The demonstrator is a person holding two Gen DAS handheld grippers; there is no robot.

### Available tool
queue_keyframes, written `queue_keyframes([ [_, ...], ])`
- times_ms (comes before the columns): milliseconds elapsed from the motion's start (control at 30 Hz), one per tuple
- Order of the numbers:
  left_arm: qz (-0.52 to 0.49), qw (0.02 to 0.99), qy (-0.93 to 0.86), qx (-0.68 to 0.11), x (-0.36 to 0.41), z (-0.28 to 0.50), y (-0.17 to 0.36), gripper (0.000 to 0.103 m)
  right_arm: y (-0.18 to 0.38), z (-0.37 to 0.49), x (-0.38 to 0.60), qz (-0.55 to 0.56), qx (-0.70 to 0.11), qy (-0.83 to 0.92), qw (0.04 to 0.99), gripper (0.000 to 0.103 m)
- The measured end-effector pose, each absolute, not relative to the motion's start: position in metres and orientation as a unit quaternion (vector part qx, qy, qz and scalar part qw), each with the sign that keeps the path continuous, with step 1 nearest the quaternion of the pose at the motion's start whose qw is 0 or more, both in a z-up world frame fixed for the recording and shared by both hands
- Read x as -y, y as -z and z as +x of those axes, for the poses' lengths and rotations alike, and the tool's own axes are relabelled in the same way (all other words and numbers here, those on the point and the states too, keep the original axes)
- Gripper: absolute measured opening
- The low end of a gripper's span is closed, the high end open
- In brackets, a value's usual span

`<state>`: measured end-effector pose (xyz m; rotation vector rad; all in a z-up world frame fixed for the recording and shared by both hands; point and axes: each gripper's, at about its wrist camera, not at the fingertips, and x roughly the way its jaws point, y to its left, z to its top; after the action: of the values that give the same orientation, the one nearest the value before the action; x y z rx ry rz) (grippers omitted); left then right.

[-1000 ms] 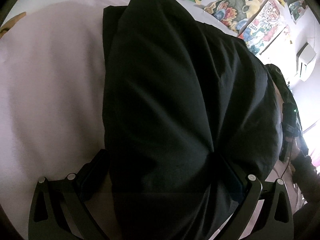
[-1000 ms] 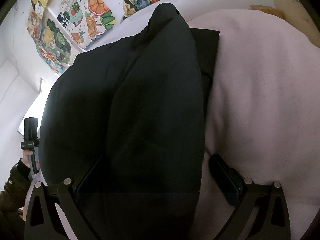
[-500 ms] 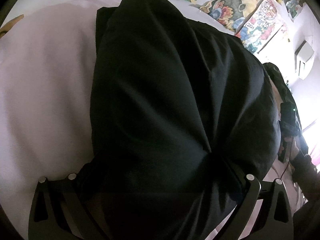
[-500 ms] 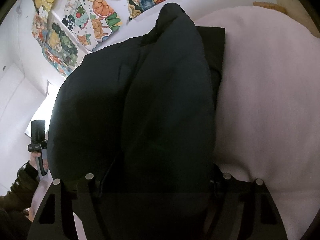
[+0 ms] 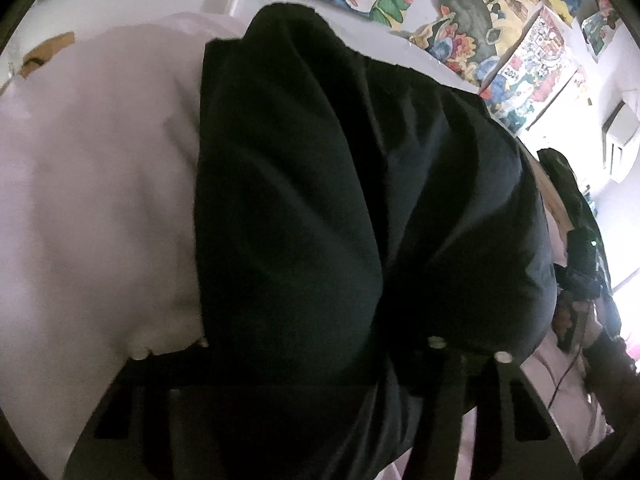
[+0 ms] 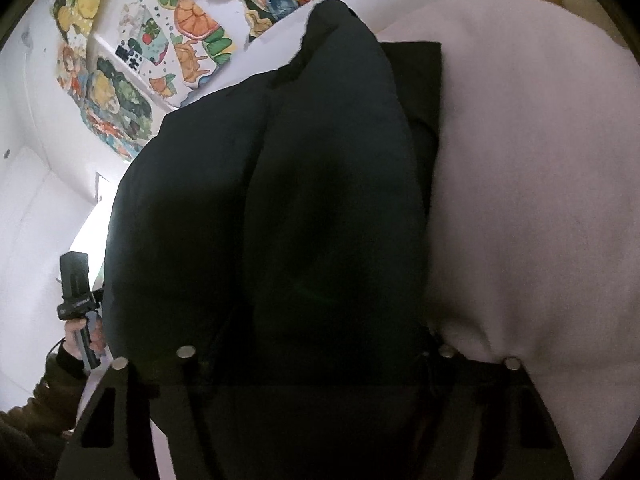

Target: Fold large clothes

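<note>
Nearest the left wrist camera, the left gripper (image 5: pixel 288 364) has its jaws drawn in on a bunched edge of the black garment (image 5: pixel 340 208), the cloth pinched between them and spilling over the finger frames. Likewise in the right wrist view, the right gripper (image 6: pixel 316 360) has its jaws closed on another stretch of the same garment (image 6: pixel 320 216), with dark fabric filling the gap and draped down over the frame. From both grips the garment runs forward in thick rounded folds, raised near the grippers and lying on the pale pink sheet (image 5: pixel 96 200) farther out, where a flat squared corner of it rests on the sheet (image 6: pixel 536 184). Off the sheet's side a hand (image 6: pixel 82 334) holds the other gripper's handle. Beyond the sheet's far edge stands a white wall hung with bright posters (image 5: pixel 516 60), and an air conditioner (image 5: pixel 622 132) is mounted near them.
</note>
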<state>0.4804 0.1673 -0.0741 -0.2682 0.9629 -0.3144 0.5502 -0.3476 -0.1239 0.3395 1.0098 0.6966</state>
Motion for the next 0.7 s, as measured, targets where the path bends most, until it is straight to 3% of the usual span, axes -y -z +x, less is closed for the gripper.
queue_keyframes([
  [67, -0.108, 0.873, 0.137, -0.455, -0.158, 0.478, 0.07, 0.041, 0.121, 0.548, 0.344, 0.149, -0.469, -0.318, 0.81, 0.056],
  [700, -0.05, 0.886, 0.104, -0.449, -0.136, 0.465, 0.067, 0.038, 0.127, 0.548, 0.345, 0.172, -0.469, -0.31, 0.809, 0.06],
])
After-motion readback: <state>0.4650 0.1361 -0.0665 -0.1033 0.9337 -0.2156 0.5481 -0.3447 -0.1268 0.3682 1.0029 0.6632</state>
